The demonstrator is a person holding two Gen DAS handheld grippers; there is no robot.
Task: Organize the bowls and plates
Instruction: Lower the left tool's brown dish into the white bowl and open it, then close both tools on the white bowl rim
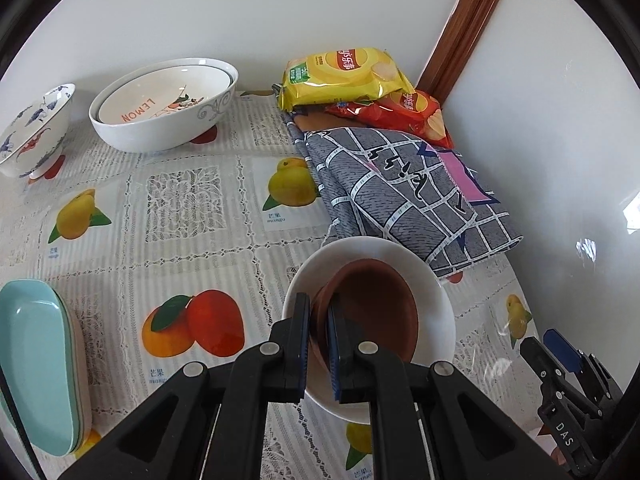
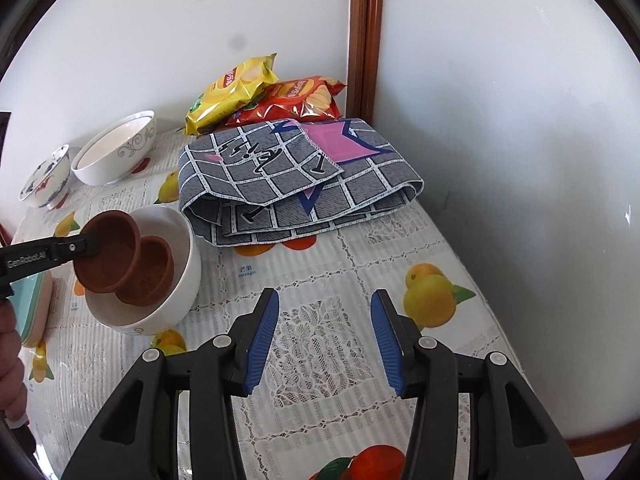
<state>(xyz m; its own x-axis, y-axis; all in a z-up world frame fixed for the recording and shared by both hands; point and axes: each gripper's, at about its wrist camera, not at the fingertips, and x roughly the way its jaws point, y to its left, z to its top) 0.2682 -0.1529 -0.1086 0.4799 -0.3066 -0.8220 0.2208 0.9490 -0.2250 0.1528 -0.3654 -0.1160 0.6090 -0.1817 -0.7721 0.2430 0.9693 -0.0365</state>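
Note:
My left gripper [image 1: 319, 312] is shut on the rim of a brown bowl [image 1: 372, 304] and holds it tilted over a white bowl [image 1: 436, 304]. In the right wrist view the held brown bowl [image 2: 108, 256] sits above a second, smaller brown bowl [image 2: 150, 276] that lies inside the white bowl [image 2: 180, 280]. My right gripper [image 2: 325, 320] is open and empty above the tablecloth, to the right of the white bowl; it also shows in the left wrist view [image 1: 560, 352].
A large white bowl with a "LEMON" bowl nested in it [image 1: 160, 108] and a blue-patterned bowl [image 1: 32, 128] stand at the back left. Stacked teal plates [image 1: 36, 364] lie at the front left. A folded grey cloth [image 2: 296, 176] and chip bags [image 2: 264, 92] fill the back corner.

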